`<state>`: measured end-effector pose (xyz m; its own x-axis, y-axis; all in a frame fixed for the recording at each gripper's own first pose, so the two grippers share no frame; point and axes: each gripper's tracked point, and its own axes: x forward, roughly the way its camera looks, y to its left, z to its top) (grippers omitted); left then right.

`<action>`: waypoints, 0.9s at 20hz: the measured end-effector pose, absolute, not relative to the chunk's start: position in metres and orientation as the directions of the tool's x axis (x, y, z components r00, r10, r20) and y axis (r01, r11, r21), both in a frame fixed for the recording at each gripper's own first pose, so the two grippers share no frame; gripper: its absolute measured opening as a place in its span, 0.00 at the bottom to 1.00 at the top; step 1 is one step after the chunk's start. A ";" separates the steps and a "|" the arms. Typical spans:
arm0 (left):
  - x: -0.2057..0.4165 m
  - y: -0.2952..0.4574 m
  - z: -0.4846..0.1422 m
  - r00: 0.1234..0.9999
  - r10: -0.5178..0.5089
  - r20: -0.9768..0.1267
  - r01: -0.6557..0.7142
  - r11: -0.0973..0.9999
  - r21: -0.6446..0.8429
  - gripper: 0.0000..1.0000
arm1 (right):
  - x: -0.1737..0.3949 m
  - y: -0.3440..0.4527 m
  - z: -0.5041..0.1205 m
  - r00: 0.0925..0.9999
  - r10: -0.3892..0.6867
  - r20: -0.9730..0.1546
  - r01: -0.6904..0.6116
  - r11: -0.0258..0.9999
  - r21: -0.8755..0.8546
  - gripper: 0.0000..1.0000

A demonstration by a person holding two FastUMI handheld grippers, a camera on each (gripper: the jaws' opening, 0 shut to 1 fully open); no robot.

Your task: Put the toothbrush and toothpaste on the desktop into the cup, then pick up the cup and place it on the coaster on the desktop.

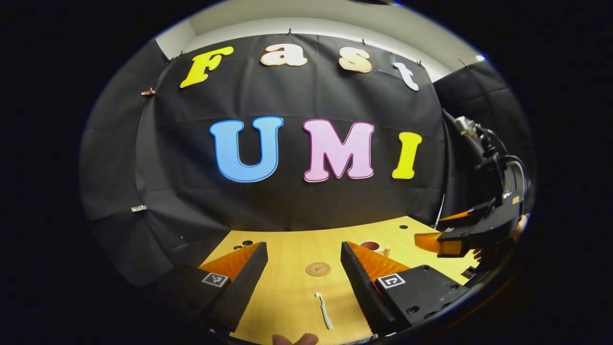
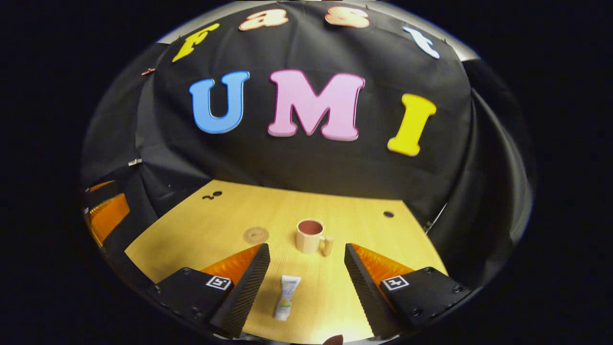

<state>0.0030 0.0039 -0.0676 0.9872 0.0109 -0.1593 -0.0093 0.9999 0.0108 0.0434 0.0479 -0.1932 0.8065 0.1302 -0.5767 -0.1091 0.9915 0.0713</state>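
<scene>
A white toothbrush (image 1: 324, 310) lies on the wooden desktop (image 1: 292, 287) between the fingers of my open left gripper (image 1: 303, 251), near the front edge. A round cork coaster (image 1: 318, 269) sits just beyond it. The cup (image 1: 376, 247) peeks out behind my left gripper's right finger. In the right gripper view a white toothpaste tube (image 2: 286, 297) lies between the fingers of my open right gripper (image 2: 307, 253). The beige cup (image 2: 311, 235), dark red inside with its handle to the right, stands upright past the tube. The coaster (image 2: 255, 235) lies left of the cup.
The right gripper (image 1: 459, 235) and the hand holding it appear at the far right of the left gripper view. The left gripper (image 2: 103, 215) shows at the left edge of the right gripper view. Small dark holes (image 2: 388, 214) mark the desktop's back corners. A black cloth wall stands behind.
</scene>
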 end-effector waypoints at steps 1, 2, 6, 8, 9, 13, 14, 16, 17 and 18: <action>0.002 0.006 -0.074 0.985 0.016 -0.171 -0.014 1.000 0.015 0.97 | 0.042 0.052 -0.214 0.771 0.138 -0.622 -0.105 0.990 0.089 0.97; 0.001 0.007 -0.079 0.983 0.019 -0.180 -0.016 1.000 0.019 0.97 | 0.041 0.055 -0.237 0.730 0.144 -0.668 -0.103 0.990 0.101 0.96; -0.002 0.012 -0.095 0.975 0.035 -0.220 -0.029 0.999 0.031 0.97 | 0.028 0.070 -0.317 0.575 0.184 -0.797 -0.091 0.983 0.162 0.97; -0.004 0.015 -0.102 0.969 0.042 -0.243 -0.037 0.999 0.027 0.97 | 0.024 0.073 -0.350 0.513 0.195 -0.836 -0.083 0.981 0.178 0.97; -0.005 0.016 -0.107 0.966 0.047 -0.253 -0.042 0.999 0.027 0.97 | 0.021 0.076 -0.366 0.479 0.193 -0.856 -0.076 0.981 0.179 0.97; -0.007 0.024 -0.117 0.957 0.073 -0.281 -0.067 0.997 0.031 0.97 | 0.018 0.080 -0.406 0.379 0.176 -0.908 -0.075 0.984 0.160 0.93; -0.006 0.026 -0.119 0.955 0.080 -0.287 -0.074 0.997 0.029 0.97 | 0.018 0.083 -0.412 0.362 0.178 -0.915 -0.078 0.984 0.161 0.91; -0.006 0.030 -0.125 0.949 0.089 -0.302 -0.085 0.996 0.027 0.97 | 0.019 0.087 -0.421 0.339 0.171 -0.925 -0.081 0.985 0.152 0.86; -0.007 0.031 -0.129 0.947 0.093 -0.306 -0.089 0.996 0.027 0.97 | 0.019 0.088 -0.426 0.326 0.163 -0.931 -0.079 0.986 0.145 0.85; -0.006 0.033 -0.129 0.946 0.100 -0.309 -0.095 0.995 0.030 0.97 | 0.019 0.088 -0.429 0.310 0.156 -0.938 -0.076 0.987 0.139 0.80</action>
